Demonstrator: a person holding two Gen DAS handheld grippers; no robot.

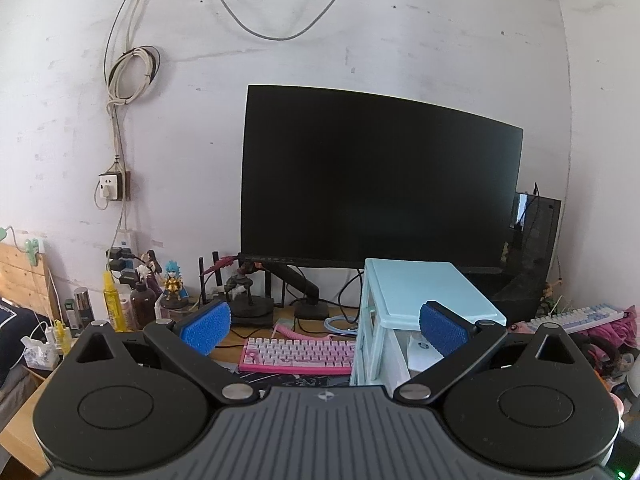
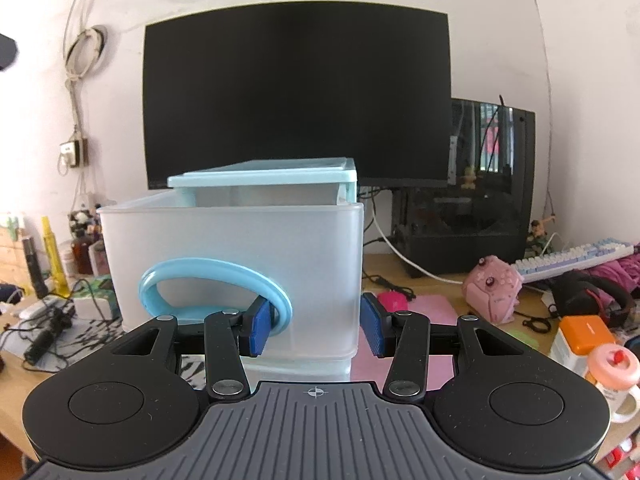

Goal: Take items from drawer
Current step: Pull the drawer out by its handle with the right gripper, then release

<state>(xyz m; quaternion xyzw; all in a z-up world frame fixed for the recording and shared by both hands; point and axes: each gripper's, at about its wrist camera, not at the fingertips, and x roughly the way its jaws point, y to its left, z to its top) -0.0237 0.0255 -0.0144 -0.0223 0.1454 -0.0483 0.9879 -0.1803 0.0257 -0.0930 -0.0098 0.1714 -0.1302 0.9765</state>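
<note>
Drawer (image 2: 240, 264) of frosted plastic is standing pulled out from the pale blue cabinet (image 2: 264, 174) in front of the black monitor (image 2: 298, 92), and the right gripper (image 2: 316, 328) is holding its tongs partly apart at the drawer's front, with the left blue pad (image 2: 259, 330) sitting inside the blue ring handle (image 2: 216, 292) and the other pad just beside the drawer's right corner. Left gripper (image 1: 324, 326) is hanging with its tongs wide and gripping nothing, below the monitor, above the pink keyboard (image 1: 298, 356) and just left of the cabinet, where a white item (image 1: 424, 354) is showing in the drawer.
</note>
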